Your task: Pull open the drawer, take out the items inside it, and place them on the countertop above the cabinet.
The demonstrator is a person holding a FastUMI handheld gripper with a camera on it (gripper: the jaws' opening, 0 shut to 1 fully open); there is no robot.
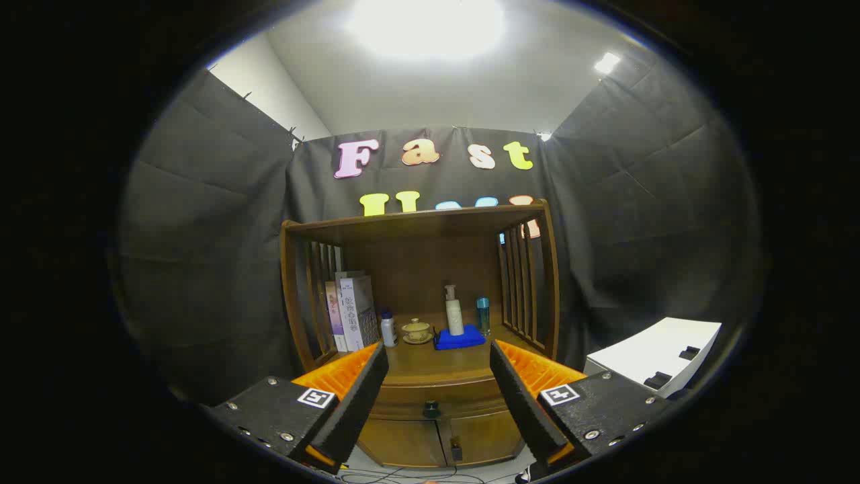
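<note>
Black cloth walls close in the booth under a bright ceiling light, and against the back wall stands a wooden cabinet (430, 323) with slatted sides and a roofed shelf. On its countertop (437, 366), well beyond the tongs, stand some books (353, 310) leaning at the left, a small white bottle (388, 329), a lidded tea cup on a saucer (416, 330), a blue block (459, 338) carrying a white pump bottle (454, 310), and a blue-capped clear bottle (483, 314) behind it. Below the countertop the drawer (433, 396) is shut, its dark knob (431, 407) lying between the two fingers, farther off; two cabinet doors sit under it. The tongs (437, 383) are spread wide, holding nothing. A white box-like unit (655, 359) stands off to the right.
</note>
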